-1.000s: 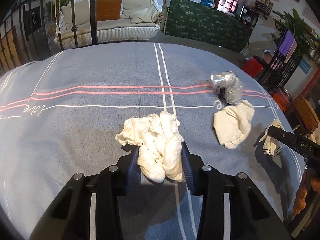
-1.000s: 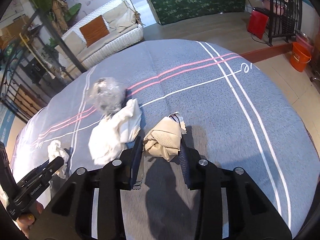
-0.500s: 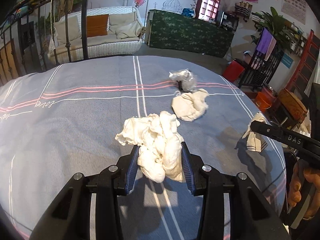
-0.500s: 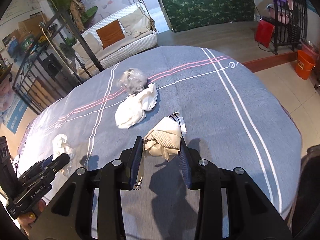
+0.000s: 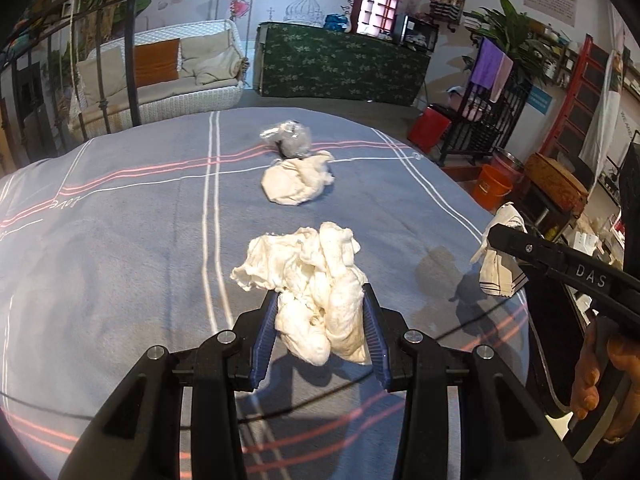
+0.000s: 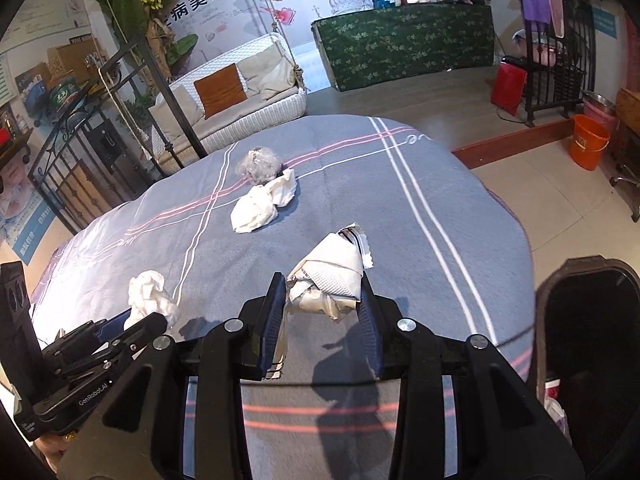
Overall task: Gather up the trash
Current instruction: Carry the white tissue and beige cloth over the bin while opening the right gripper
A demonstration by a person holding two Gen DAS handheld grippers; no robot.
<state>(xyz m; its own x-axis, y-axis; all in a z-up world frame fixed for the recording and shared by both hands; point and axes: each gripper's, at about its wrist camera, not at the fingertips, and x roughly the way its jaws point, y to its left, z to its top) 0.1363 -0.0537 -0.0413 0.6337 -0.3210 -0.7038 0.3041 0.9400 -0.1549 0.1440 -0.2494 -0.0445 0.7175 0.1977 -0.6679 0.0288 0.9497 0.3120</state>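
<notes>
White tissue wad clamped between left gripper pads | printed beige wrapper pinched in right gripper | crumpled white paper and clear plastic ball well ahead of jaws, touching, on grey blanket

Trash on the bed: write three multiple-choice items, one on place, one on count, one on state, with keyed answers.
1. Where is the black bin? A) beside the bed, at the right edge of the right wrist view B) on the sofa C) on the bed
2. How many trash pieces lie loose on the bedspread? A) none B) two C) five
3. The left gripper is: A) open and empty B) shut on the white tissue wad C) out of view

A: bin stands off the mattress edge. B: clear plastic wad and crumpled white paper. B: fingers press the wad.
</notes>
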